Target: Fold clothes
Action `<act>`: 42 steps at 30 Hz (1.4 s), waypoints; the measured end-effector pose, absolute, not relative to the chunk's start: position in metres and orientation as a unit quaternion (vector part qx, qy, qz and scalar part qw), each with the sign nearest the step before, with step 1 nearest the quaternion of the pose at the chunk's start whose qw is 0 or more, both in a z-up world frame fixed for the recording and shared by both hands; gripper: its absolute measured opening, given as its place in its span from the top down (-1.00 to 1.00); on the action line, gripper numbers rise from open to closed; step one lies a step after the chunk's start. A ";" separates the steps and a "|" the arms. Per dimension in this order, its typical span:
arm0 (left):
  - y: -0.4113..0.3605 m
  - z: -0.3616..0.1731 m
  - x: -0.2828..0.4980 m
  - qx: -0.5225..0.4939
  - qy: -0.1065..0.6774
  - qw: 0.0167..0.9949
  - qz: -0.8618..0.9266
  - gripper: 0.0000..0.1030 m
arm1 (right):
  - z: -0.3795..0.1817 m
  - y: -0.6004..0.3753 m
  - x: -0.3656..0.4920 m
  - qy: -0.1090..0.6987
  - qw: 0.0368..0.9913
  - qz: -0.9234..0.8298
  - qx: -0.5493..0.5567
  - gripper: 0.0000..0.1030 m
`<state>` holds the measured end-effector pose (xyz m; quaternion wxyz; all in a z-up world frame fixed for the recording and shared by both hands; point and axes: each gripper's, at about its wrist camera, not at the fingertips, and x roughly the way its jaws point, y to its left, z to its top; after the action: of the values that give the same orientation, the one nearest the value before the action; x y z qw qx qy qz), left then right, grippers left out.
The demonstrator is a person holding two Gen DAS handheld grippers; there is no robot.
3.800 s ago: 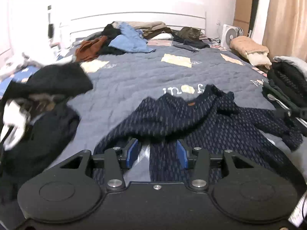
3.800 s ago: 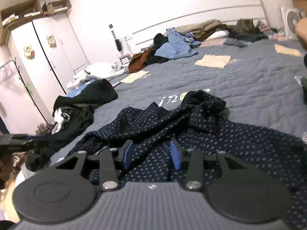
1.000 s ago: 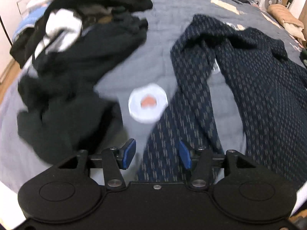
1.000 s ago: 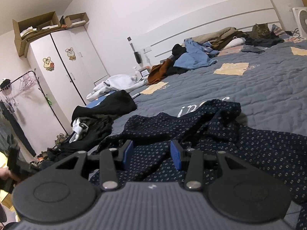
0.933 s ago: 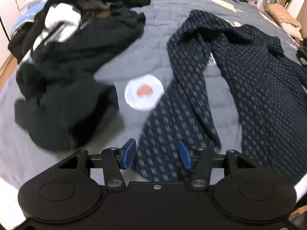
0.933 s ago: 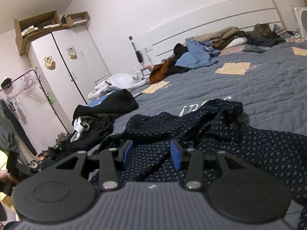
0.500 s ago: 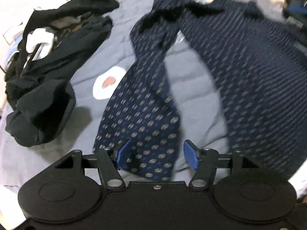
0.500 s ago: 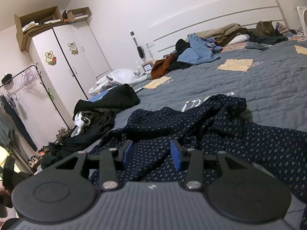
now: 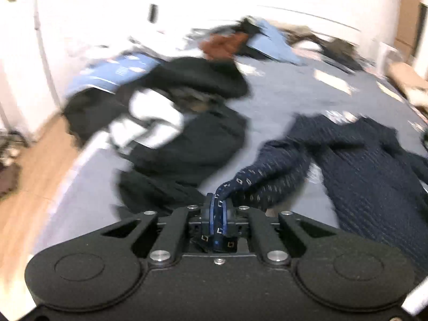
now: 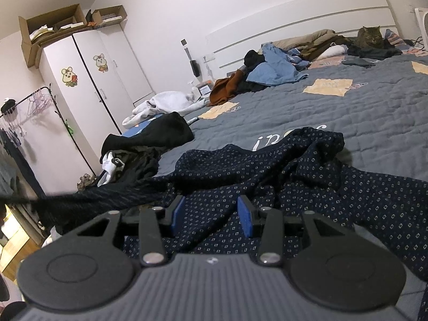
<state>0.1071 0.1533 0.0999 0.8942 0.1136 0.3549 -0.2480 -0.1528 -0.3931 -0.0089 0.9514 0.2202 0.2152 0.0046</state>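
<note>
Your left gripper (image 9: 218, 208) is clenched on a sleeve end of the navy shirt (image 10: 307, 182), apparently lifted off the bed (image 10: 374, 112). Your right gripper (image 10: 211, 214) hangs released over the shirt's body.

We count: one navy patterned shirt (image 10: 307, 176), one cat (image 10: 370, 37), two cardboard boxes (image 10: 53, 26), two mouse stickers (image 10: 69, 76), one bed (image 10: 374, 112).

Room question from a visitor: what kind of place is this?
Most likely a home bedroom: a wide bed under a grey quilt with a white headboard, a white wardrobe, and clothes scattered about, including a navy patterned shirt.
</note>
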 end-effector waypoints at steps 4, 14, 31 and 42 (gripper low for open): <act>0.165 0.092 0.134 0.156 0.375 0.898 -0.167 0.83 | -0.008 -0.394 -0.153 0.215 0.951 0.005 0.222 0.18; 0.137 0.087 0.104 0.135 0.362 0.902 -0.192 0.21 | -0.008 -0.400 -0.155 0.217 0.950 -0.005 0.225 0.18; -0.122 0.002 -0.004 0.012 0.340 0.814 -0.470 0.15 | -0.016 -0.472 -0.200 0.262 0.926 -0.156 0.223 0.18; -0.183 -0.050 -0.038 -0.029 0.368 0.791 -0.488 0.15 | -0.028 -0.522 -0.247 0.284 0.899 -0.262 0.205 0.18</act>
<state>-0.0380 -0.1831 -0.0499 0.7908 -0.0289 0.3681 -0.4881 -0.2472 -0.5223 -0.0280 0.8993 0.2047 0.2840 -0.2622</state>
